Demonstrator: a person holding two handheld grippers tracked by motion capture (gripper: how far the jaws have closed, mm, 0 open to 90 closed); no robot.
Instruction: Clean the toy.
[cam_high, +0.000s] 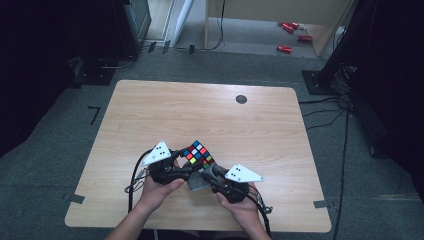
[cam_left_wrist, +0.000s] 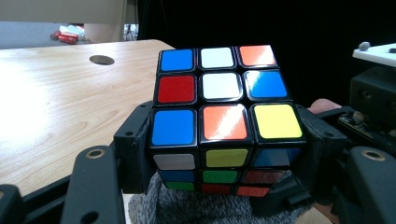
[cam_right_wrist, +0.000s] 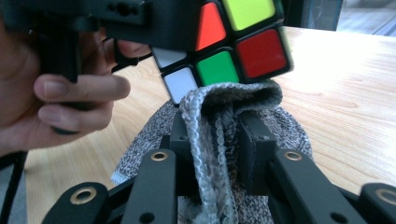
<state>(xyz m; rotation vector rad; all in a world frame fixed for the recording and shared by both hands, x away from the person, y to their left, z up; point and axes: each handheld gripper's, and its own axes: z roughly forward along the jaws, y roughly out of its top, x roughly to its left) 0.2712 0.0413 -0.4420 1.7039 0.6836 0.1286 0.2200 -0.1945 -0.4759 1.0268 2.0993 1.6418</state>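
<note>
Two grippers at work, left gripper (cam_left_wrist: 224, 154) clamped around puzzle cube (cam_left_wrist: 223, 100), right gripper (cam_right_wrist: 217, 140) pinching grey knitted cloth (cam_right_wrist: 224, 121) just beneath it

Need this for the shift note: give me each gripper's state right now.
Left gripper: closed on the Rubik's cube, one jaw on each side.
Right gripper: closed on the grey knitted cloth under the cube.

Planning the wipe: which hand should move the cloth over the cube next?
Right, probably: its tongs pinch the grey knit cloth right under the Rubik's cube, which the left tongs clamp.
</note>
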